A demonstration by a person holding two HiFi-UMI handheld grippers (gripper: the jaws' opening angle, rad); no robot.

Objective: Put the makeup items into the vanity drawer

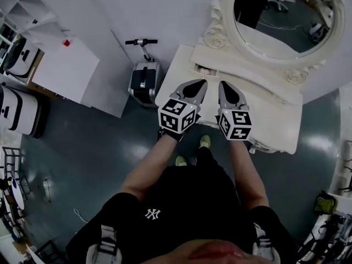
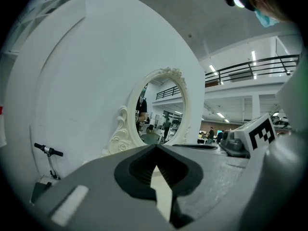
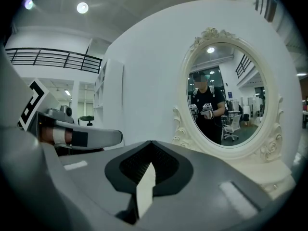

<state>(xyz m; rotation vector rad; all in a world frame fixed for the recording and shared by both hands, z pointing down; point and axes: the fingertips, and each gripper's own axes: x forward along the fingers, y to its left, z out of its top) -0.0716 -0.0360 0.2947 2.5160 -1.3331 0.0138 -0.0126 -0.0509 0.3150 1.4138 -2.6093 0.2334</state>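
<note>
The head view is dim and murky, with soft glare on the floor (image 1: 323, 143) at three o'clock. Both gripper views are brighter and fisheye-bent, with black corners. Ceiling lamps (image 3: 83, 7) glow at eleven o'clock, and the nearest foreground is blurred.

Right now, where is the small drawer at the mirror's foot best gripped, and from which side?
Grip the small drawer by the top edge of its front panel, coming from above on the near side. It seems to be pulled out with its top open, and the mirror stands right behind it.
</note>
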